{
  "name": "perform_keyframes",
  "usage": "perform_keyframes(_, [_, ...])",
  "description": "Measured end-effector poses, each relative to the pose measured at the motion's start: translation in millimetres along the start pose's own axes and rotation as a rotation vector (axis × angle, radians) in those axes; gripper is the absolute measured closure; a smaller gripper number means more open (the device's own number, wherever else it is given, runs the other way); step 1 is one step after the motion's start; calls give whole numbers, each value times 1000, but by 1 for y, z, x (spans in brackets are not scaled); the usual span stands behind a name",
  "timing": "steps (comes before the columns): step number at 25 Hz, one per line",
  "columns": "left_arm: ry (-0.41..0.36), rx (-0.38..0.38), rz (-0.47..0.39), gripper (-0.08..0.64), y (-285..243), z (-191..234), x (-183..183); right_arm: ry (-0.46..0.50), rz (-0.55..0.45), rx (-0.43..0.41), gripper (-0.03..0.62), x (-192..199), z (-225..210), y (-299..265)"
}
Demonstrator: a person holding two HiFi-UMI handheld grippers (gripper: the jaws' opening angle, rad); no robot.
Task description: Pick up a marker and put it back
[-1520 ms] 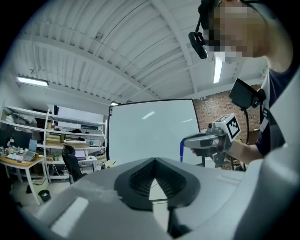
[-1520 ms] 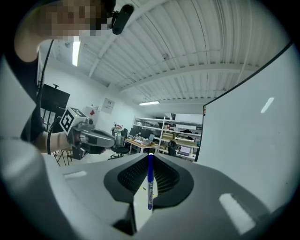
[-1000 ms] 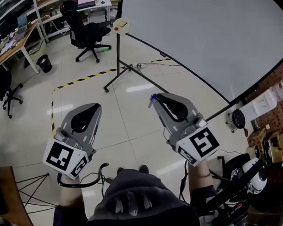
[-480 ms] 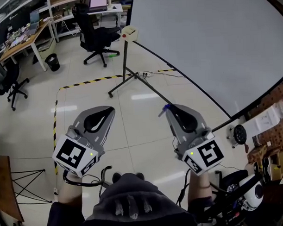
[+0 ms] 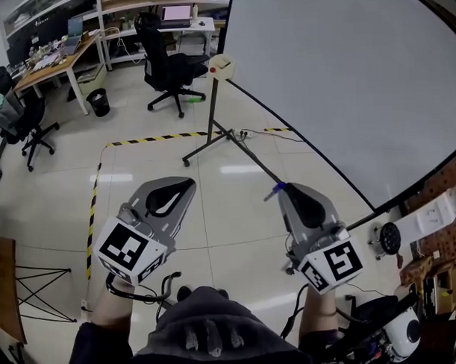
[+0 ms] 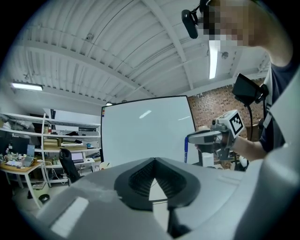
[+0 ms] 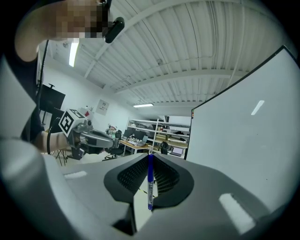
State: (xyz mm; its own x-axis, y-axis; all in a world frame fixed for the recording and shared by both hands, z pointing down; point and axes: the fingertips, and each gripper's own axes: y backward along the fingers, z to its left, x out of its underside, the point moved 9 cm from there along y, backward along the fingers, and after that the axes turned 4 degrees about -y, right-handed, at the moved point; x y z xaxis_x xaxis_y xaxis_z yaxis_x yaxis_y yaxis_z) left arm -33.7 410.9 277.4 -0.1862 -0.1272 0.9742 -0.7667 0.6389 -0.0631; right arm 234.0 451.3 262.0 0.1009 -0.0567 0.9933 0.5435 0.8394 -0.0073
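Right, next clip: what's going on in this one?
A person stands on a tiled floor beside a large whiteboard, with a handheld gripper in each hand. The right gripper has its jaws closed on a blue marker, which stands upright between them, its tip poking out past the jaws. The left gripper has its jaws together with nothing in them. Both are held out in mid-air, clear of the board.

Pale glossy tiled floor (image 5: 229, 207), marked with yellow-black tape (image 5: 148, 139). Large whiteboard (image 5: 344, 76) fills the right. Far left: wooden desk (image 5: 56, 60), black office chairs (image 5: 172, 67), black bin (image 5: 98, 102) beside the desk. Ribbed white ceiling (image 6: 117, 56) with strip light (image 6: 213, 58); brick wall (image 6: 207, 105) beside the whiteboard.
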Motion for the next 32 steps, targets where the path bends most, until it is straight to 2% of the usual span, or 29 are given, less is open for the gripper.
perform_keyframes(15, [-29, 25, 17, 554, -42, -38, -14, -26, -10, 29, 561, 13, -45, 42])
perform_keyframes(20, [-35, 9, 16, 554, -60, -47, -19, -31, -16, 20, 561, 16, -70, 48])
perform_keyframes(27, [-38, -34, 29, 554, -63, -25, -15, -28, -19, -14, 561, 16, -80, 20])
perform_keyframes(32, [-14, -60, 11, 554, -75, 10, -3, -8, 8, -32, 561, 16, -90, -17])
